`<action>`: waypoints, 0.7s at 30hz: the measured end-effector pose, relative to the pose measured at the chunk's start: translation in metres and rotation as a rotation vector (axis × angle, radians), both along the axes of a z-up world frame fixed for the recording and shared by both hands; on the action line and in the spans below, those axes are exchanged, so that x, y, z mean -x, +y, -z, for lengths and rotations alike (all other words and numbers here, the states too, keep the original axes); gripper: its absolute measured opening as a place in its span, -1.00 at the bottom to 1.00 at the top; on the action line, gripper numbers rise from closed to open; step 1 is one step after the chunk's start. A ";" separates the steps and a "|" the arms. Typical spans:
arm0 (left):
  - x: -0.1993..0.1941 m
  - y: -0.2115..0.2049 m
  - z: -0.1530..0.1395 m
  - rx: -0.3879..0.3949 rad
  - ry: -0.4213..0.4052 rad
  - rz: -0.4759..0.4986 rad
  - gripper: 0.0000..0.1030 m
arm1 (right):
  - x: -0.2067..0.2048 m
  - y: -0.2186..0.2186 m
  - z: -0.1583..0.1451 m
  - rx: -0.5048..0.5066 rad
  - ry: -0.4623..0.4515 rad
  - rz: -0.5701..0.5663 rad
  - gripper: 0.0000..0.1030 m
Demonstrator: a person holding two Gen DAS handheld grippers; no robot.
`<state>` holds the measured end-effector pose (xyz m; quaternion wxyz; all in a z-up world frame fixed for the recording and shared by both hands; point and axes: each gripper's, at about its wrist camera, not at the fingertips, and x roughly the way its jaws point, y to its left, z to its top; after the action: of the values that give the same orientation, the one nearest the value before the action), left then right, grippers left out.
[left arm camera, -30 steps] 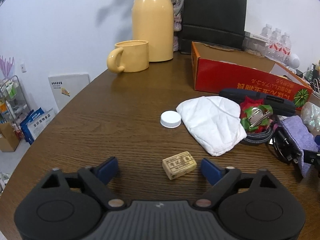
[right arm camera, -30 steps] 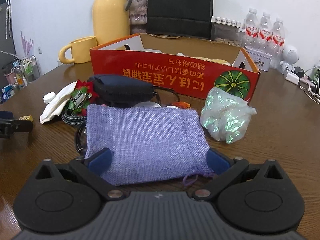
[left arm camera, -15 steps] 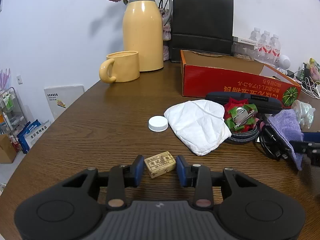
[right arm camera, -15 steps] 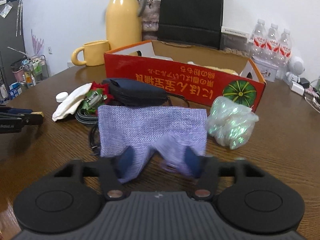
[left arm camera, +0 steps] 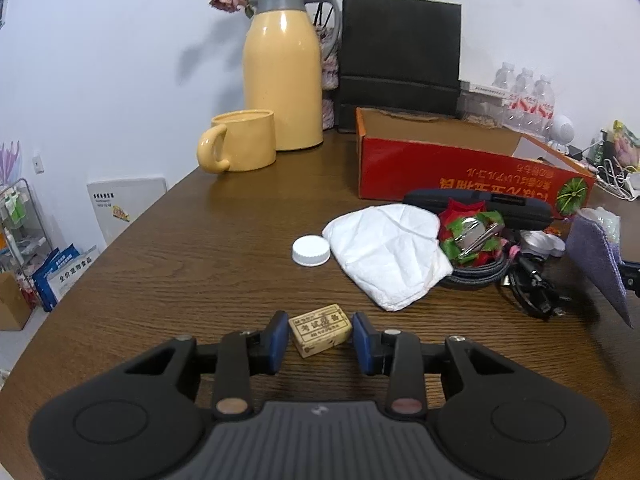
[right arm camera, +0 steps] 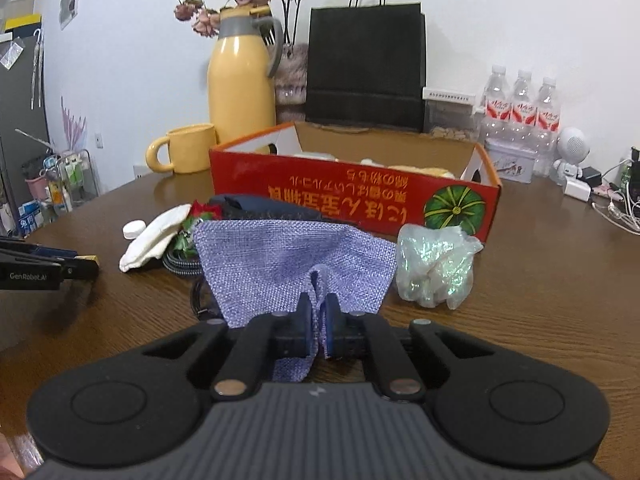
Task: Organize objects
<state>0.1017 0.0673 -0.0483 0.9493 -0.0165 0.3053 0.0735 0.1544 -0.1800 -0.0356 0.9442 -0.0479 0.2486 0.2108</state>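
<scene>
- The left gripper (left arm camera: 320, 334) has its jaws drawn in narrow around a small tan block (left arm camera: 320, 330) printed with dark characters. The blue pads (left arm camera: 277, 336) sit at the block's two ends. The block rests on the wooden table (left arm camera: 200, 248), and its underside and near edge are hidden behind the gripper body.
- The right gripper (right arm camera: 319, 326) has just been closing; its jaws now pinch a fold of the purple woven pouch (right arm camera: 280, 256), the cloth bunched up between the pads. The pouch's lower corner hangs behind the gripper body, so its full outline cannot be made out.
- In the left wrist view the pouch shows only as a raised purple flap at the right edge, partly cut off by the frame.
- Behind the pouch lie a white cloth (left arm camera: 388, 252), a white cap (left arm camera: 311, 251) just beside it, a red and green ornament (left arm camera: 470, 232) on a coiled cable (left arm camera: 476, 274), and a dark case (left arm camera: 476, 206), which is mostly covered.
- A crumpled iridescent bag (right arm camera: 436, 266) sits just beside the pouch, in front of the red cardboard box (right arm camera: 352, 196).
- The box's contents are barely visible over its rim: pale shapes only, not identifiable.
- A yellow mug (left arm camera: 240, 142) and a yellow jug (left arm camera: 282, 68) stand at the far side.
</scene>
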 end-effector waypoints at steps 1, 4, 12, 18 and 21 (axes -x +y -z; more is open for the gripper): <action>0.001 -0.002 -0.002 -0.004 -0.007 0.001 -0.36 | 0.001 -0.001 -0.001 -0.004 -0.008 0.001 -0.87; 0.003 -0.005 -0.009 -0.008 -0.026 0.006 -0.36 | 0.006 -0.002 -0.005 -0.019 -0.026 0.001 -0.87; -0.003 -0.021 -0.034 -0.007 -0.092 0.045 -0.36 | 0.010 0.001 -0.026 -0.044 -0.090 -0.015 -0.87; -0.016 -0.039 -0.054 -0.011 -0.145 0.083 -0.36 | 0.002 0.005 -0.042 -0.052 -0.130 -0.017 -0.87; -0.025 -0.048 -0.063 -0.010 -0.166 0.097 -0.36 | -0.004 0.006 -0.047 -0.056 -0.144 -0.015 -0.87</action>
<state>0.1269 0.0195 0.0148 0.9738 -0.0031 0.2259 0.0273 0.1586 -0.1737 0.0117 0.9589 -0.0383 0.1739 0.2208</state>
